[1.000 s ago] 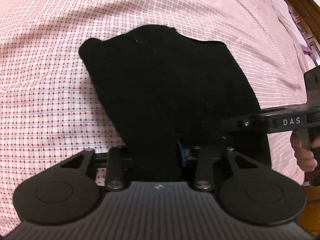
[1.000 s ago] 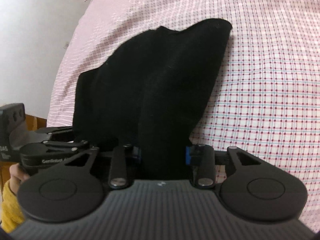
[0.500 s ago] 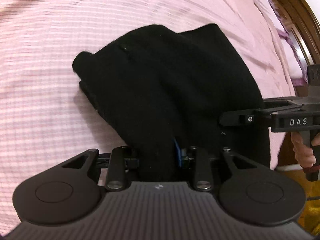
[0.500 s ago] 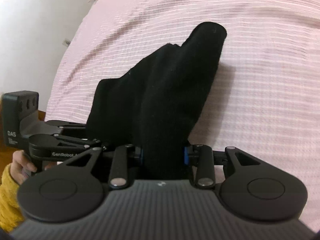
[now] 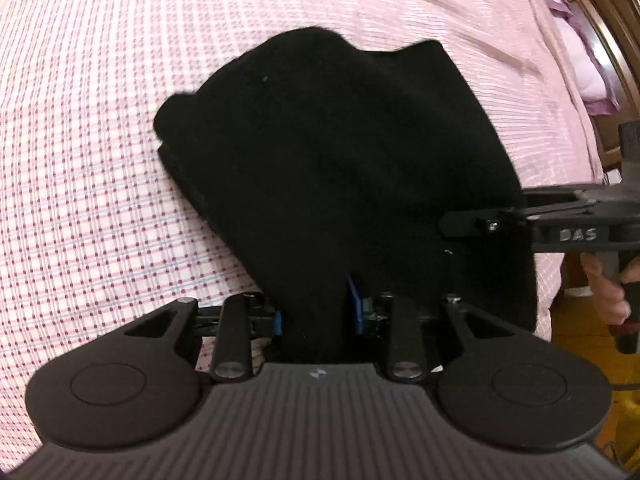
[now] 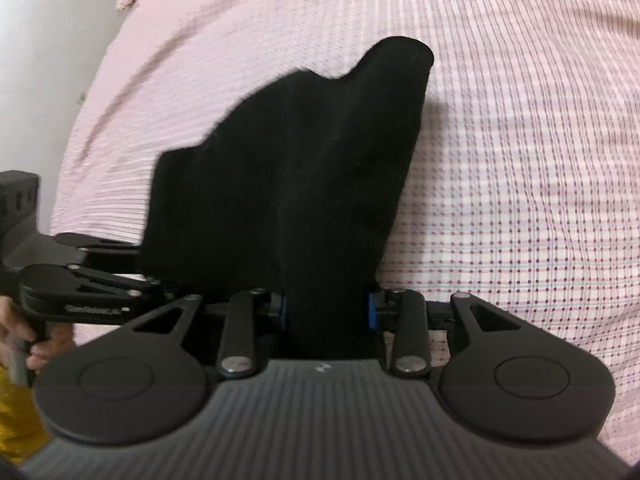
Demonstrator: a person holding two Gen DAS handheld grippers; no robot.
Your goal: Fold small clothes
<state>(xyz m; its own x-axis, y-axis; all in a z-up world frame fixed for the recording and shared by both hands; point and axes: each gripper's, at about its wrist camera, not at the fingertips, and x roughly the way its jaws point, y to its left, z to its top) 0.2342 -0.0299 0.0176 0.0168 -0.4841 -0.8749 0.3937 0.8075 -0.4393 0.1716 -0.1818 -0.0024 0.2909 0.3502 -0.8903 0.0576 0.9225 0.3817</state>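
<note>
A small black garment [image 5: 340, 168] lies partly on the pink checked bedsheet [image 5: 88, 184], its near edge lifted. My left gripper [image 5: 318, 316] is shut on the garment's near edge; the cloth hides the fingertips. My right gripper [image 6: 326, 312] is shut on another part of the near edge of the same garment [image 6: 288, 184]. In the left wrist view the right gripper [image 5: 484, 226] reaches into the cloth from the right. In the right wrist view the left gripper [image 6: 132, 276] reaches in from the left. The far part of the garment bunches into a folded hump.
The bed's edge is near on the right in the left wrist view, with a wooden headboard [image 5: 608, 12] and purple bedding [image 5: 576, 52] beyond. A white wall [image 6: 44, 40] is at the left in the right wrist view. The person's hand [image 5: 604, 284] holds the right gripper's handle.
Both grippers have lifted the garment's near edge and carried it forward over the rest. The far part has gone from flat to bunched and doubled.
</note>
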